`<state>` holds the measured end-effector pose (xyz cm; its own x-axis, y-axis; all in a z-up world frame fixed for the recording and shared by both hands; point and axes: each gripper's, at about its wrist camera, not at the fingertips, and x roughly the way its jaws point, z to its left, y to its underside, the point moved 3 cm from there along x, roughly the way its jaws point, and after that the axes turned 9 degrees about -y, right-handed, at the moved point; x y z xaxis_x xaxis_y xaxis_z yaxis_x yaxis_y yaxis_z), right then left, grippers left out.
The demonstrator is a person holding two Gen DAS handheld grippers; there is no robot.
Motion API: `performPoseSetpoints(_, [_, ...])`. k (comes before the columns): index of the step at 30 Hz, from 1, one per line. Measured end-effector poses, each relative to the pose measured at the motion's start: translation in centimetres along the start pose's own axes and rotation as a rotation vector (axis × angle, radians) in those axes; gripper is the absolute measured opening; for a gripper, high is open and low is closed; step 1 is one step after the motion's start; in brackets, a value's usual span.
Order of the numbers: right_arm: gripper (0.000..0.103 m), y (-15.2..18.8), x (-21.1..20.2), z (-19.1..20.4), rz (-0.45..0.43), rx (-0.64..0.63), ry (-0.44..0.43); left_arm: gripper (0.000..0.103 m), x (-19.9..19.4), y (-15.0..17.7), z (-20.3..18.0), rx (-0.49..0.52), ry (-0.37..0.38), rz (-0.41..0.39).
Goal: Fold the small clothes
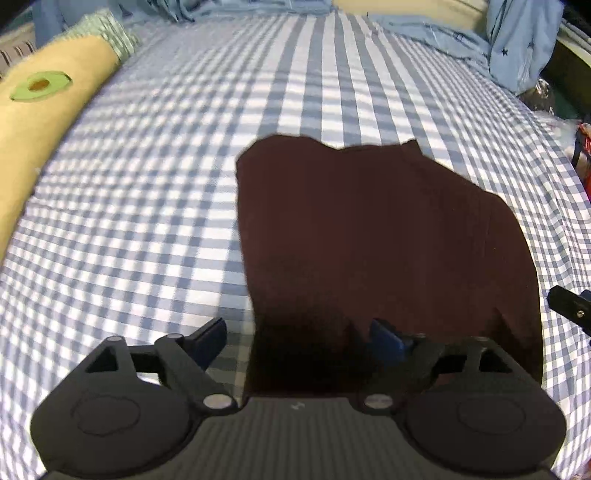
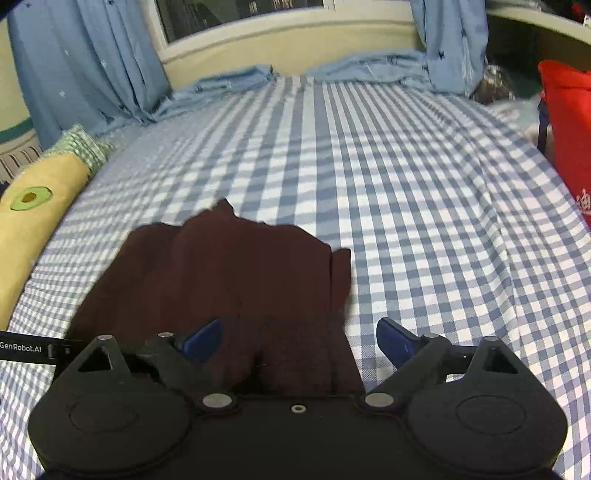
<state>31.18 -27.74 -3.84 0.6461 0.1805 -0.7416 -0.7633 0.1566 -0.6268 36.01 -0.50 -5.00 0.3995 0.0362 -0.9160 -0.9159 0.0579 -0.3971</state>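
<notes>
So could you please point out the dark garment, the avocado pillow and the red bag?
dark garment (image 1: 369,229): left wrist view, middle of the cloth.
avocado pillow (image 2: 40,221): right wrist view, yellow cover.
red bag (image 2: 569,122): right wrist view, front face.

Both views dim, indoor light; window (image 2: 243,16) at 12 o'clock in right wrist view is dark, so no daylight from it; light seems overhead, falling in soft bands across the checked sheet (image 1: 147,221), bright stripes w/ grey ones between. Dark garment (image 1: 369,240) nearly black, folds barely readable, esp. toward 6 o'clock where shadow under the left gripper (image 1: 297,341) swallows detail. Strong fisheye bend; sheet lines curve toward 3 and 9 o'clock; corners vignetted black. Motion blur on sheet at 9–10 o'clock in left view; yellow pillow (image 1: 55,110) soft-edged. Red bag (image 2: 565,140) at 3 o'clock oversaturated; no hard glare.
</notes>
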Motion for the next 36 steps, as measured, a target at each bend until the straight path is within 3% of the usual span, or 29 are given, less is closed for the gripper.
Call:
performPoseSetpoints(3, [0.101,0.3,-2.1,0.7,-0.061,-0.017,-0.013,0.097,-2.3,1.2,0.4,-0.008,-0.031,-0.052])
performPoseSetpoints(12, [0.102,3.7,-10.9,2.7,-0.217,-0.081,-0.063,0.102,-10.3,7.5,1.8,-0.047,-0.104,-0.198])
performPoseSetpoints(18, [0.102,7.1,-16.2,3.4,-0.265,-0.137,-0.072,0.102,-14.2,12.1,2.2,-0.087,-0.114,-0.274])
performPoseSetpoints(27, [0.102,12.9,-20.8,2.5,-0.255,-0.174,-0.075,0.102,-17.6,18.4,1.3,-0.069,-0.144,-0.381])
performPoseSetpoints(36, [0.102,16.9,-22.5,1.6,-0.223,-0.126,-0.062,0.102,-17.5,23.0,0.5,-0.037,-0.124,-0.39])
